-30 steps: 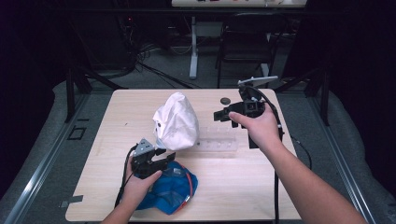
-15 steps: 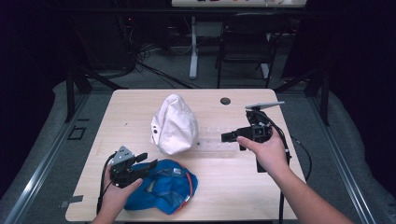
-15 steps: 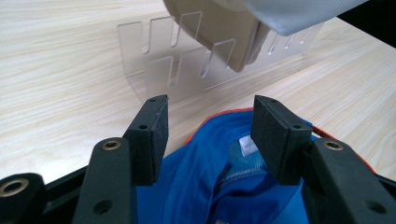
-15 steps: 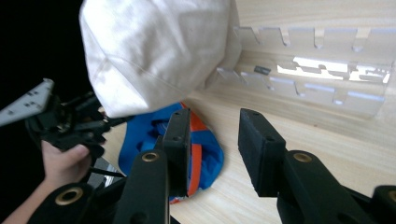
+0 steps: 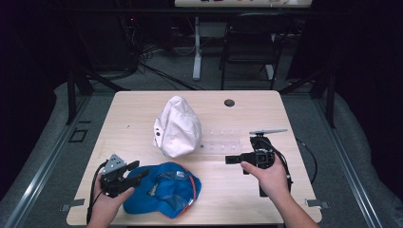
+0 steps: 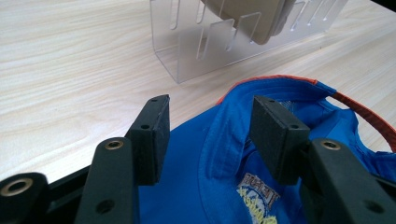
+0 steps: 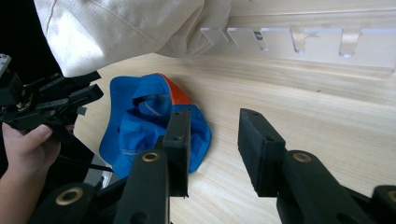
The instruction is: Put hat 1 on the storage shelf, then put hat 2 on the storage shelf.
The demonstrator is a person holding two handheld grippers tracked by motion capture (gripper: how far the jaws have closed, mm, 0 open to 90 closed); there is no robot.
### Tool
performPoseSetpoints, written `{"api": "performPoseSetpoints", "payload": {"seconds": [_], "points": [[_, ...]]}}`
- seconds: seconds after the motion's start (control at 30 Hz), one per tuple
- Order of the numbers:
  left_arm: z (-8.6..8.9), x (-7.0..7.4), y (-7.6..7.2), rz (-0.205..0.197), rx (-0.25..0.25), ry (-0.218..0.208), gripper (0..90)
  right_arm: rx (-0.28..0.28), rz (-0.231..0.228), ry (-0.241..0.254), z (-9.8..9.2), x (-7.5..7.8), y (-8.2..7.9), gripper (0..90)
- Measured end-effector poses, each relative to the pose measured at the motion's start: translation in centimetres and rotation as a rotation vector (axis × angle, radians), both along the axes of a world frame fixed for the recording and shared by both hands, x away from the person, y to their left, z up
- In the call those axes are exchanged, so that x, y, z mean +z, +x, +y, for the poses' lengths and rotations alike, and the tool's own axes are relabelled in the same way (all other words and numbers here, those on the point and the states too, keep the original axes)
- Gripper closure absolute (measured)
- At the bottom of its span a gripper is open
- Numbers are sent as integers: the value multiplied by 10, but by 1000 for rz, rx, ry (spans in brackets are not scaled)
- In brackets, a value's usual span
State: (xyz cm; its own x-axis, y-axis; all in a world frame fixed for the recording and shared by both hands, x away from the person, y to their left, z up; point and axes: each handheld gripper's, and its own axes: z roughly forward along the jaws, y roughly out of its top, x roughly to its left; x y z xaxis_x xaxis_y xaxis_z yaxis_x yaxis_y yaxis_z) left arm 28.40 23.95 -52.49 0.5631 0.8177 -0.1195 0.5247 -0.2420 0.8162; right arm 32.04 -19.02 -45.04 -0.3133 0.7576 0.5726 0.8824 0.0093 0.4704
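A blue cap (image 5: 164,187) with an orange rim lies upside down at the table's front left. My left gripper (image 5: 138,173) hovers at its left edge, open; its jaws have just closed a touch. In the left gripper view a fold of the blue cap (image 6: 219,154) lies between the left gripper's (image 6: 212,109) jaws, untouched. A white cap (image 5: 178,128) sits on the left end of a clear plastic rack (image 5: 223,142). My right gripper (image 5: 228,159) is low in front of the rack, pointing left, open and empty. Its own view shows the right gripper (image 7: 217,121), blue cap (image 7: 140,126), white cap (image 7: 126,28) and rack (image 7: 299,35).
The light wooden table (image 5: 133,114) has a small black round grommet (image 5: 229,102) near its far edge. A dark chair (image 5: 249,42) and a white stand leg (image 5: 196,52) stand on the floor behind. The clear rack (image 6: 205,51) rises just beyond the blue cap.
My left hand has slid left and toward the front edge, uncovering more of the blue cap. My right hand has come down and nearer, from behind the rack to in front of it.
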Motion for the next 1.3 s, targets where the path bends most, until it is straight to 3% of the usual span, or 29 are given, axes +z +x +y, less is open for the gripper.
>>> {"api": "performPoseSetpoints", "payload": {"seconds": [0.27,0.53,0.67,0.97,1.03,1.07,1.3], "points": [[2,-5,-6,22,-12,27,483,-12,-6,-8,6,-23,-11,653],[7,-7,-7,28,-11,30,484,32,19,-37,21,-44,-16,651],[8,-8,-8,16,-9,78,483,37,42,-37,30,-56,-16,652],[9,-11,-6,18,-14,36,481,104,71,-55,59,-74,-16,635],[9,-12,-6,22,-9,33,478,85,76,-39,68,-79,-17,634],[10,-13,-5,22,-8,32,476,126,82,-54,69,-80,-15,634],[12,-14,-4,29,0,36,476,168,114,-51,87,-86,-11,629]]}}
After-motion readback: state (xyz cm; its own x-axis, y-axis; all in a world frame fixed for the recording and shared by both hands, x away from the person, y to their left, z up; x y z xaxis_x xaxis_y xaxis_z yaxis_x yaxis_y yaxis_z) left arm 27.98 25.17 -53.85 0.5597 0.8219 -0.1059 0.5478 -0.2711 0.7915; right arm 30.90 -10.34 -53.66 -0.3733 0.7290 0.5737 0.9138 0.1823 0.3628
